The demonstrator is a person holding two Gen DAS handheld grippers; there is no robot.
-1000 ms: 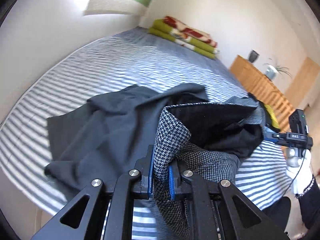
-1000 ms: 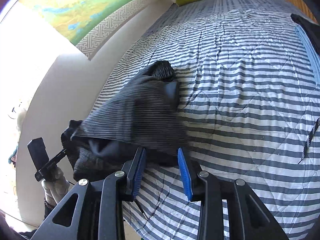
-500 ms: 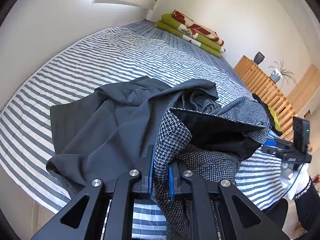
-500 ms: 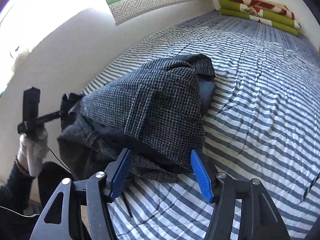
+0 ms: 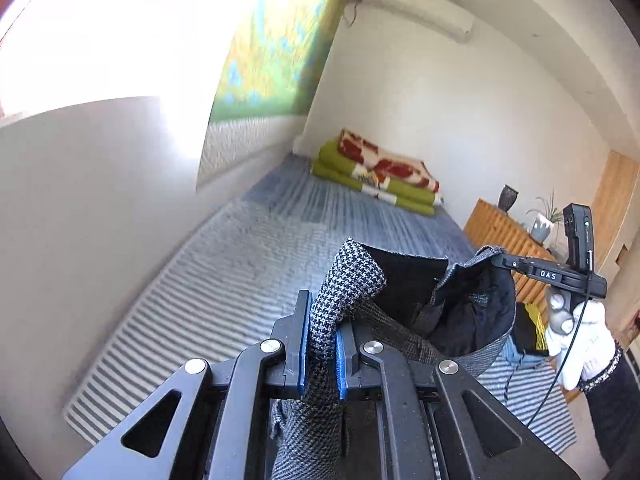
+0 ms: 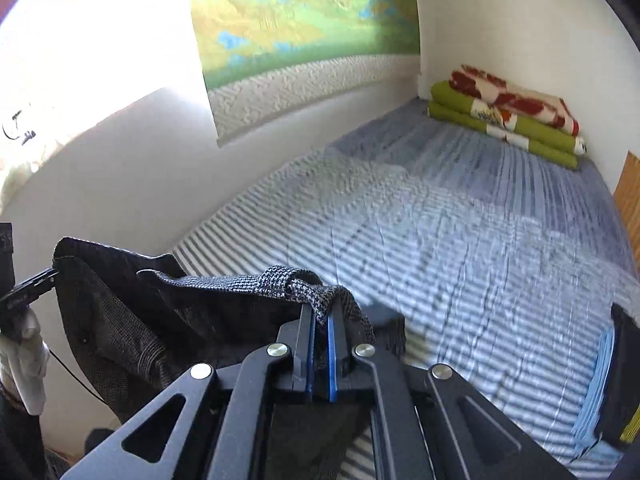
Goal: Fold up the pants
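The grey houndstooth pants with a dark lining hang in the air above the striped bed. My left gripper is shut on one end of the waistband. My right gripper is shut on the other end of the pants, and the waistband stretches between the two. In the left wrist view the right gripper and its gloved hand show at the right. The pant legs drop below the frames, out of sight.
Folded green and red blankets lie at the head of the bed by the wall. A wooden dresser with a vase and a plant stands at the right. Folded clothes sit on the bed's right edge. A painting hangs on the left wall.
My right gripper has shut on the waistband. Both grippers have lifted the pants off the bed, and the dark garment beneath them is out of view.
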